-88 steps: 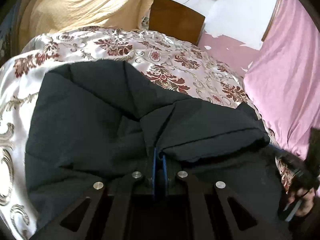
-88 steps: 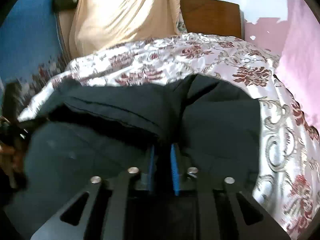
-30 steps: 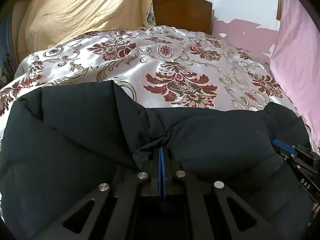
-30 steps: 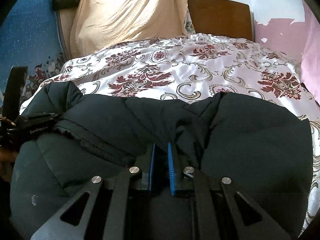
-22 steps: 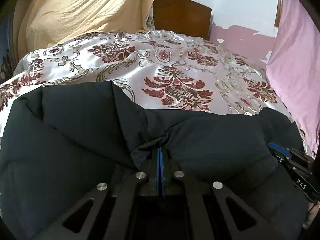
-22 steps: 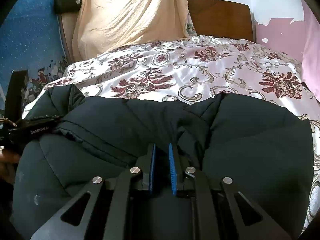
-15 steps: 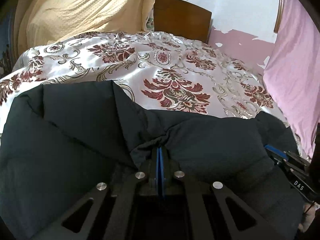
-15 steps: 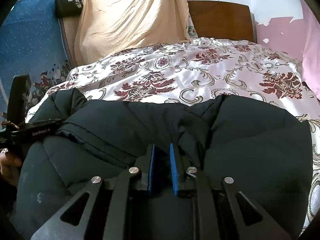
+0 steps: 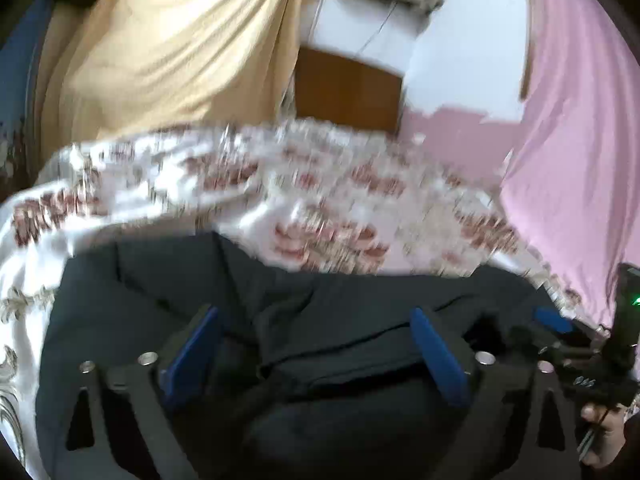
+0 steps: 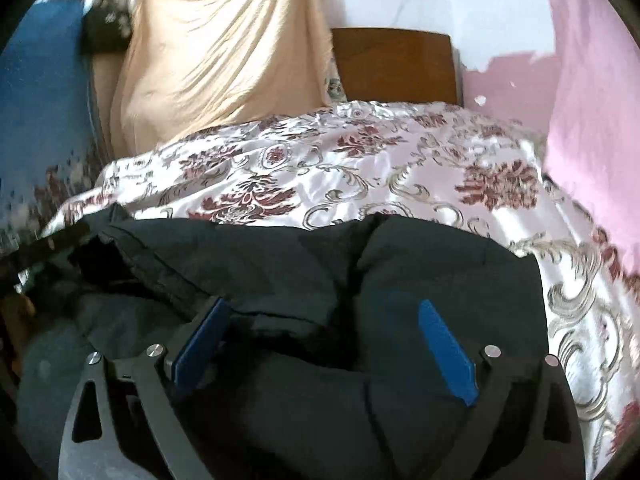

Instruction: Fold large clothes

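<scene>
Black padded jacket [image 9: 360, 320] lies folded on the floral bed [image 10: 360, 176], its long axis crosswise beneath both grippers. Left gripper [image 9: 316, 344] and right gripper [image 10: 324, 336] have just been opening their jaws wide; fabric sits between them, unpinched.

You have a bed [image 10: 400, 168] in front of you, covered with a shiny white bedspread [image 10: 432, 184] patterned in dark red flowers and grey scrolls. A dark padded jacket [image 10: 440, 280] lies directly on it at the near end, bunched into folds, its far edge running across the spread. Beyond the jacket the bedspread [image 9: 312, 184] is bare up to the wooden headboard [image 10: 394, 64]
</scene>
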`<state>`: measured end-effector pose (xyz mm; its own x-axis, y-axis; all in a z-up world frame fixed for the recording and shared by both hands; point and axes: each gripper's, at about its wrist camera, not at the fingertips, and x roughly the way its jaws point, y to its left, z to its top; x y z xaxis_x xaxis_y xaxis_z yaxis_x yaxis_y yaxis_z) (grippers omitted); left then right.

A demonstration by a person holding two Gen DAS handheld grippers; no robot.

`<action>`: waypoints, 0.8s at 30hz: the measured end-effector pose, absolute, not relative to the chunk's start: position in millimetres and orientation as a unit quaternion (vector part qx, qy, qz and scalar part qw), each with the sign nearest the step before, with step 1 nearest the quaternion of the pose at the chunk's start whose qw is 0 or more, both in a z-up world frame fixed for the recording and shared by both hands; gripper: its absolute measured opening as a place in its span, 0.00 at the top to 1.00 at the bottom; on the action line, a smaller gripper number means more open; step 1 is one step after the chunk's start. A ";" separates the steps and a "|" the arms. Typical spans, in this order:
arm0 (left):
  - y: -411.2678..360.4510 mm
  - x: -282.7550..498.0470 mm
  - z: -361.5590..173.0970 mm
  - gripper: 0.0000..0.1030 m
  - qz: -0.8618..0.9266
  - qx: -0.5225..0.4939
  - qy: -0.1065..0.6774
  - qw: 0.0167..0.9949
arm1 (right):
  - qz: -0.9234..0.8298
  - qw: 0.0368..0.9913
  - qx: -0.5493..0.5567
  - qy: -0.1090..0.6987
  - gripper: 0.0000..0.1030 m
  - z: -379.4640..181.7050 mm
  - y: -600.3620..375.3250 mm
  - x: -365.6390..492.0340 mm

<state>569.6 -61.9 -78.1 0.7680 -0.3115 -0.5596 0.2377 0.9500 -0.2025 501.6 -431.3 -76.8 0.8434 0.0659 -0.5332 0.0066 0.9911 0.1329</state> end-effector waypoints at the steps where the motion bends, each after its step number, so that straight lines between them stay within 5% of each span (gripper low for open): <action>1: -59.7 574.1 -82.8 0.03 -0.144 -0.066 0.325 0.932 | 0.016 0.956 0.070 0.284 0.09 -78.0 -433.5 502.9; 10: -77.6 582.8 -99.6 0.00 -0.120 0.004 0.380 0.917 | -0.012 0.942 0.028 0.333 0.06 -93.1 -419.1 519.4; 24: -55.0 553.9 -84.6 0.00 -0.109 -0.062 0.348 0.929 | -0.002 0.946 0.049 0.321 0.04 -88.5 -422.9 503.8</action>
